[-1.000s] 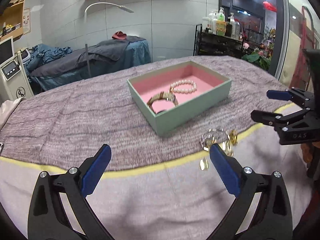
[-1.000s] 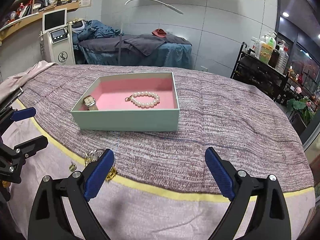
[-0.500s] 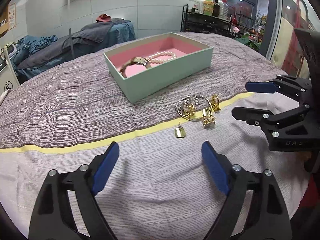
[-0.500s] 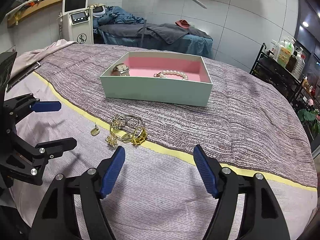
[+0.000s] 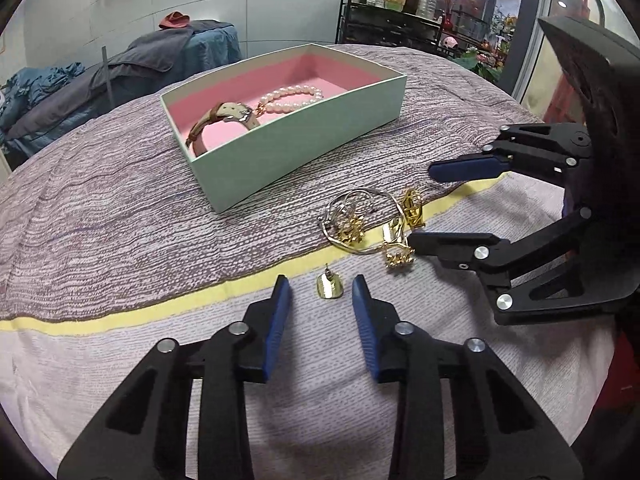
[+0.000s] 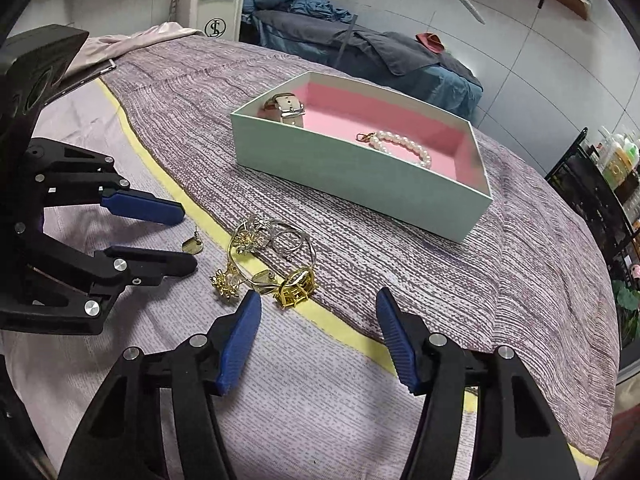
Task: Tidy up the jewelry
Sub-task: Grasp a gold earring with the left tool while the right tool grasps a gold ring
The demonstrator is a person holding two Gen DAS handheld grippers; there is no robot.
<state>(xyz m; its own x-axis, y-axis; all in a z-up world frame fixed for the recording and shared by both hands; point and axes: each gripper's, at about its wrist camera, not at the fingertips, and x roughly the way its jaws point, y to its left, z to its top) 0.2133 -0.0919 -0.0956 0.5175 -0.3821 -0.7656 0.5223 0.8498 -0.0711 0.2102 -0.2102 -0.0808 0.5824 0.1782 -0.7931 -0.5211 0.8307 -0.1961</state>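
Observation:
A small flat gold earring (image 5: 329,286) (image 6: 193,245) lies on the cloth between the blue pads of my left gripper (image 5: 320,285) (image 6: 187,240). The jaws are closing and neither pad touches it. To its right sits a tangle of bangles (image 5: 360,216) (image 6: 276,240) with a square gold ring (image 5: 414,204) (image 6: 296,292). My right gripper (image 6: 318,298) (image 5: 424,204) is closing around that ring without touching it. Behind, a mint box (image 5: 304,148) (image 6: 340,172) lined in pink holds a watch (image 5: 224,118) (image 6: 288,108) and a pearl bracelet (image 5: 292,96) (image 6: 400,146).
A yellow stripe (image 5: 180,306) crosses the cloth under the jewelry. A gold flower earring (image 6: 226,284) lies beside the tangle. A flat device (image 6: 100,72) rests at the table's far left edge. Behind the table are a massage bed (image 5: 160,56) and a bottle rack (image 5: 392,12).
Both grippers came down and closer to the loose jewelry, and both jaws narrowed. The left one now brackets the flat earring, and the right one has rolled and reached the ring.

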